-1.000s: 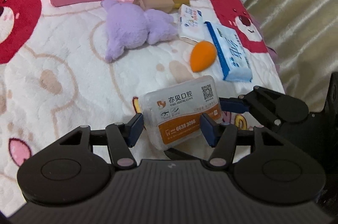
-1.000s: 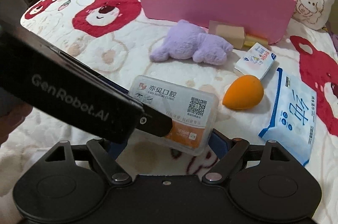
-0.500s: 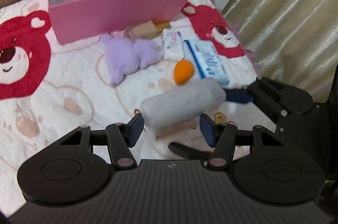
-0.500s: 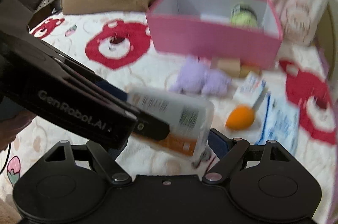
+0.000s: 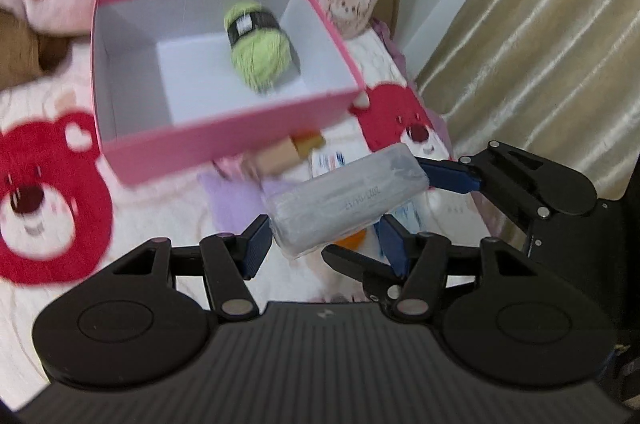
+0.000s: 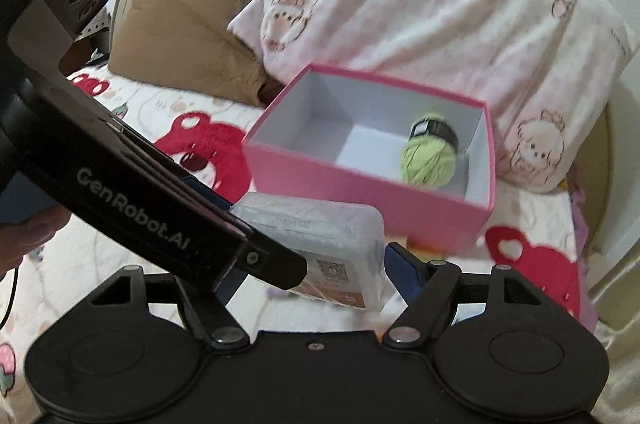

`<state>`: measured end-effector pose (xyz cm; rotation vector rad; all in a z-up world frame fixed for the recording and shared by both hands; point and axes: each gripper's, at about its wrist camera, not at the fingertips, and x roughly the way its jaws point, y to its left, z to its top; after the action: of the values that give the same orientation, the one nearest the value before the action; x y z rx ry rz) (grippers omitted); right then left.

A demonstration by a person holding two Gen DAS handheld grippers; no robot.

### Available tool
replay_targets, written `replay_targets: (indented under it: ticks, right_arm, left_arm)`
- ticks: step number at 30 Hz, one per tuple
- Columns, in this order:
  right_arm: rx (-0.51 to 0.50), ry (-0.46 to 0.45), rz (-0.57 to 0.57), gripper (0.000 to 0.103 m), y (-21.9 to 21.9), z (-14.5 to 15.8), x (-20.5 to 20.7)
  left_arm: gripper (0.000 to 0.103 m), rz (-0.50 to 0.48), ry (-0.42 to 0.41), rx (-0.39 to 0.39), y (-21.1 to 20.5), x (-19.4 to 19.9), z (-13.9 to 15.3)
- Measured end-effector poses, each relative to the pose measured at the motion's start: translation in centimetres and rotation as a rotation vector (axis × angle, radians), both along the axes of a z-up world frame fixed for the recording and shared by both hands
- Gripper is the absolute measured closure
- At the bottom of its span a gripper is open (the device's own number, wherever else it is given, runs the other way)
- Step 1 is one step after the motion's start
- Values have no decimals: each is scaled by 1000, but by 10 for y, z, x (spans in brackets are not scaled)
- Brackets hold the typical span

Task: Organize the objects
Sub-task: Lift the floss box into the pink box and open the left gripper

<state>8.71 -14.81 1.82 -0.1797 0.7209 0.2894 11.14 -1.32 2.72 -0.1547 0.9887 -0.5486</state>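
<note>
Above the bedspread (image 5: pixel 48 304), a clear plastic case (image 5: pixel 344 202) hangs in the air between both grippers. Left gripper (image 5: pixel 324 244): its left pad touches one end of the case; whether the other pad presses is not clear, so grip cannot be told. Right gripper (image 6: pixel 308 276): jaws closing, case (image 6: pixel 324 244) between them, one blue pad right at its end; contact unclear, the other pad hidden behind the left gripper's body. Beyond, open pink box (image 5: pixel 224 140) on the bed, green yarn (image 5: pixel 260 52) inside at its right end. Tan block (image 5: pixel 276 156) and purple plush (image 5: pixel 228 200) just in front of the box, blurred. Pillows (image 6: pixel 420 4) behind.
</note>
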Motion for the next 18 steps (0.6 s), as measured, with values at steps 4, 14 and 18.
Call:
replay_targets:
  ticks: [4, 14, 18]
  right_arm:
    - [17, -3, -4, 25, -10, 22, 38]
    - [99, 233, -52, 26, -49, 7, 171]
    - [103, 351, -101, 29, -58, -29, 202]
  left_arm:
    - [45, 16, -7, 17, -1, 40, 23]
    - [47, 103, 143, -31, -4, 162, -12]
    - [45, 134, 223, -51, -8, 187, -50]
